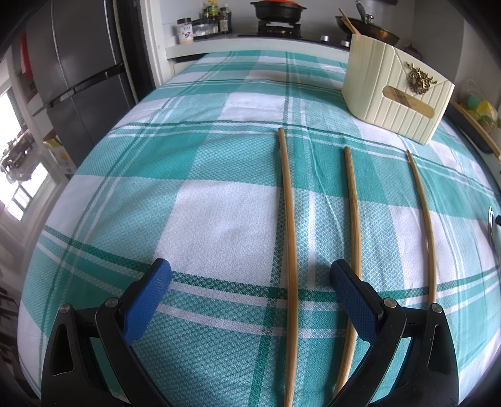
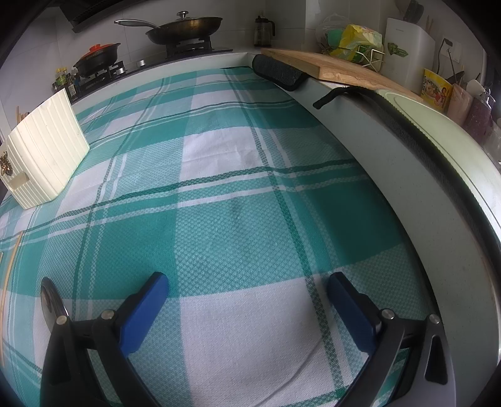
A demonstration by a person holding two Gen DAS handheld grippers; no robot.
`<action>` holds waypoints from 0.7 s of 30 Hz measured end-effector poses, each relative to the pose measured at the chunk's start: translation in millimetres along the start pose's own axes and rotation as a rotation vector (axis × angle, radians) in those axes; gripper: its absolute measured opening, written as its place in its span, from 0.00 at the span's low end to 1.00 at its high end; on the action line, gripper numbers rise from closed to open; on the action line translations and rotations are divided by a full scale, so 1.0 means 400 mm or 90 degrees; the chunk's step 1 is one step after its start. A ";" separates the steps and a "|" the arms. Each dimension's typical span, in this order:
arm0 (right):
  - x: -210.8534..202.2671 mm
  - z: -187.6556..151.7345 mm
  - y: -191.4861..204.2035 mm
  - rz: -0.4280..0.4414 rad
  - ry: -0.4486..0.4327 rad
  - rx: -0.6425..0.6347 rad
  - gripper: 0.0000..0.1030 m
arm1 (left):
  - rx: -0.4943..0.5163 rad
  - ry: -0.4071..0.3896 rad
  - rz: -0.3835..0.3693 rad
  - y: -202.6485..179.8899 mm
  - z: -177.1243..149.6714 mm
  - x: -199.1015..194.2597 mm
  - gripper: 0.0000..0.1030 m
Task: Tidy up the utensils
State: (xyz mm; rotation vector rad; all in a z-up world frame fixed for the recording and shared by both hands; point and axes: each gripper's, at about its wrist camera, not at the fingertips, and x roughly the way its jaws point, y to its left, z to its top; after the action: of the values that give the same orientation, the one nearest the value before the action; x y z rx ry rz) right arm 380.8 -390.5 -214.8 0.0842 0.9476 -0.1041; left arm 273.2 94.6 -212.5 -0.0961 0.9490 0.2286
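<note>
Three wooden chopsticks lie side by side on the green checked cloth in the left wrist view: a left one (image 1: 289, 238), a middle one (image 1: 353, 213) and a thin right one (image 1: 426, 216). A cream ribbed utensil box (image 1: 397, 90) stands at the far right; it also shows at the left of the right wrist view (image 2: 47, 153). My left gripper (image 1: 250, 275) is open and empty, low over the cloth, with the left chopstick between its fingers. My right gripper (image 2: 247, 288) is open and empty over bare cloth. A metal utensil (image 2: 50, 300) lies by its left finger.
A raised white counter edge (image 2: 391, 175) borders the cloth on the right, with a wooden board (image 2: 328, 67) and clutter behind. A stove with pans (image 2: 188, 28) is at the back. A fridge (image 1: 81, 78) stands far left.
</note>
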 end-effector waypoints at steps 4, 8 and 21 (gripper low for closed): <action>-0.001 0.000 -0.004 0.000 0.000 0.000 1.00 | 0.000 0.000 0.000 0.000 0.000 0.000 0.99; -0.001 0.000 -0.004 0.000 0.000 0.000 1.00 | 0.000 0.000 0.000 0.000 0.001 0.000 0.99; 0.000 0.000 0.000 0.000 0.000 0.000 1.00 | 0.000 0.000 0.000 0.000 0.000 0.001 0.99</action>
State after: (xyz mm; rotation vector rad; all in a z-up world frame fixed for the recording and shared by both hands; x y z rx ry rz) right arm 380.8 -390.5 -215.0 0.0843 0.9471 -0.1039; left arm 273.4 94.7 -212.6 -0.0967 0.9488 0.2287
